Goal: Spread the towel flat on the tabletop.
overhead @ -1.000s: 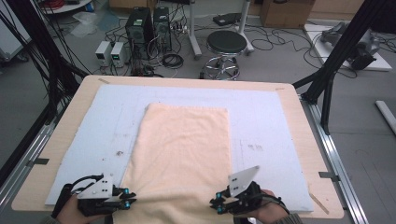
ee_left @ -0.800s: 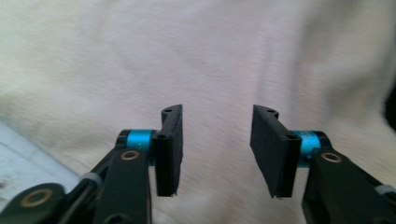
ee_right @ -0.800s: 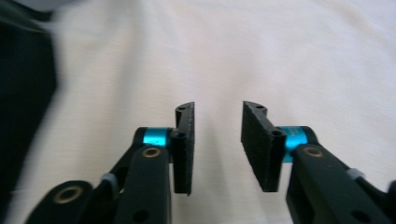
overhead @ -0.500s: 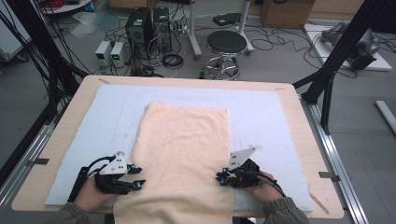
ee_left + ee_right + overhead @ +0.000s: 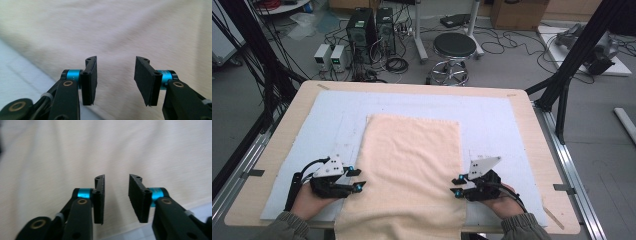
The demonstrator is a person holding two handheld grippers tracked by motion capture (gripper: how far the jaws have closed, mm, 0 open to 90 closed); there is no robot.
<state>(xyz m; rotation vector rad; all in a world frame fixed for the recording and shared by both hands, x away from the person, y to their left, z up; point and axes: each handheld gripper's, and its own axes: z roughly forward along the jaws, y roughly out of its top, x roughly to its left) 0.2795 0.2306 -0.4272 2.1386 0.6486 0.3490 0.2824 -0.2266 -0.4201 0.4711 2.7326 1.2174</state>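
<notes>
A pale peach towel (image 5: 412, 170) lies flat down the middle of the table, its near end hanging over the front edge. My left gripper (image 5: 358, 180) sits at the towel's left edge near the front, pointing right, jaws open over the cloth (image 5: 150, 35). At the towel's right edge, my right gripper (image 5: 457, 186) points left, also open, with cloth (image 5: 75, 157) beyond its pads and nothing between them. The left gripper (image 5: 115, 80) has the wider gap; the right gripper (image 5: 116, 195) stands a little narrower.
A light blue mat (image 5: 507, 125) covers the wooden table (image 5: 532, 115); its bare strip shows beside the towel (image 5: 20, 80). Behind the table stand a stool (image 5: 454, 47), computer cases (image 5: 367, 25) and cables. Black frame posts (image 5: 579, 50) rise at the right.
Both grippers moved forward from the table's front edge, then inward, so they now reach the towel's side edges. The towel has not moved.
</notes>
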